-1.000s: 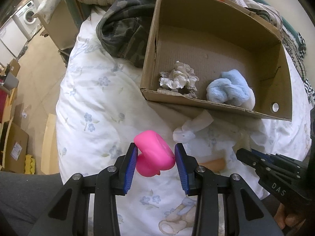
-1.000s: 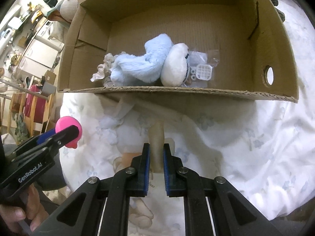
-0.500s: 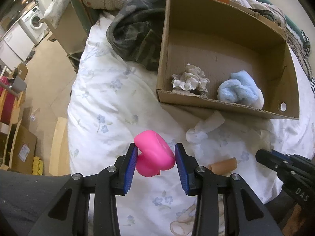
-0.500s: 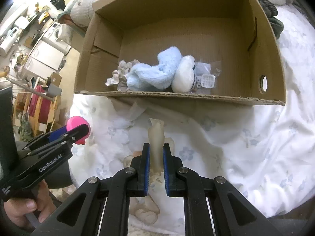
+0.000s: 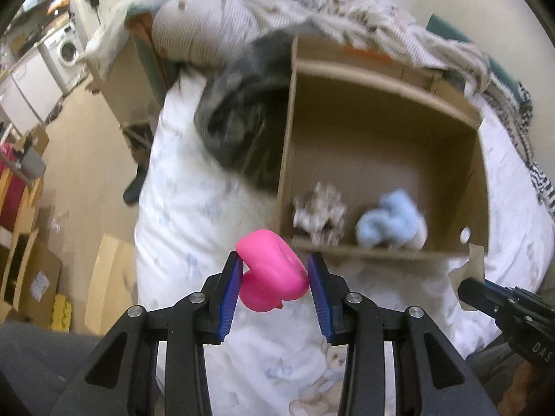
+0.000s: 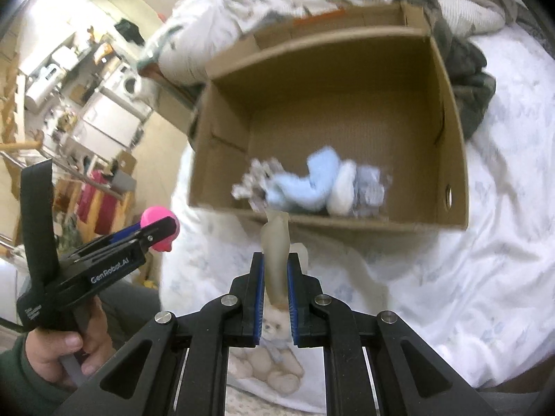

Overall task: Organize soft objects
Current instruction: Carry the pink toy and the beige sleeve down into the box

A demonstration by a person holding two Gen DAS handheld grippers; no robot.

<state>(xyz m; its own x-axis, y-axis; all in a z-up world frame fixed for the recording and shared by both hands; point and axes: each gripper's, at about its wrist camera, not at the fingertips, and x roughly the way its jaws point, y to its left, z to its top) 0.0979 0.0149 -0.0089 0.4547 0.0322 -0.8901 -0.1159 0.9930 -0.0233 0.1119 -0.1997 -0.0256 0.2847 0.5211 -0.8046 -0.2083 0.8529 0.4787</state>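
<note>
My left gripper [image 5: 273, 274] is shut on a bright pink soft toy [image 5: 270, 275], held above the bed in front of the cardboard box [image 5: 347, 249]. It also shows in the right wrist view [image 6: 158, 230] at the left. My right gripper [image 6: 275, 270] is shut on a beige soft piece [image 6: 275, 242], lifted off the bed before the box [image 6: 347, 223]. Inside the box lie a light blue plush [image 5: 388, 222] and a grey-white ruffled item [image 5: 319, 213]. The right gripper [image 5: 499, 300] shows at the lower right of the left wrist view.
The box sits on a white flowered bed cover [image 5: 194, 215]. A dark camouflage garment [image 5: 239, 121] lies left of the box, striped bedding [image 5: 347, 14] behind it. The floor with cartons [image 5: 31, 270] drops off at the left. A small clear packet [image 6: 373, 187] lies in the box.
Both grippers have risen and pulled back from the bed with their objects. The beige piece has come up off the cover. The box looks farther away and the views are blurred by motion.
</note>
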